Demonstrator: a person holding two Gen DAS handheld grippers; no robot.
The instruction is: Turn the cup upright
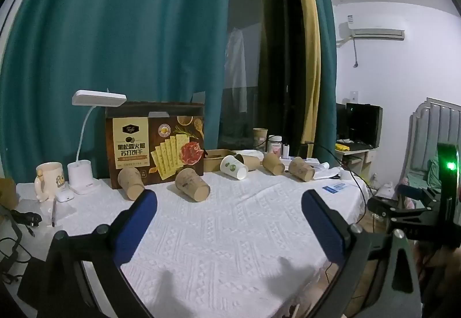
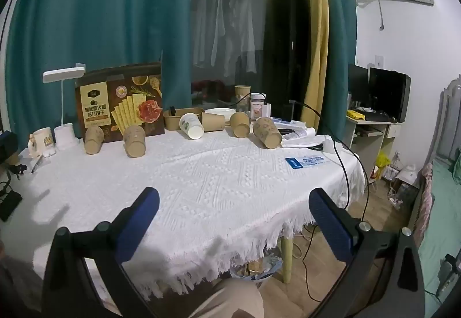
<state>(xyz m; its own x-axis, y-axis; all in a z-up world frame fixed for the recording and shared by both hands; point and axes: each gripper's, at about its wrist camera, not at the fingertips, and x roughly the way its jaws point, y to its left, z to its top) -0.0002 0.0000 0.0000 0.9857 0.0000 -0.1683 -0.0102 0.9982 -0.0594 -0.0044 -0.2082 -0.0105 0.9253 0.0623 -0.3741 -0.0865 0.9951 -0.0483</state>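
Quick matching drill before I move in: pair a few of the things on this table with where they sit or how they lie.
Things:
1. white paper cup
2. cracker box
3. ceramic mug
4. blue card

Descriptions:
A. upright at the far left, beside the lamp base
B. flat on the tablecloth, near the right edge
C. on its side among the brown cups, mouth toward the camera
D. standing in front of the teal curtain

Pairs: 1-C, 2-D, 3-A, 4-B
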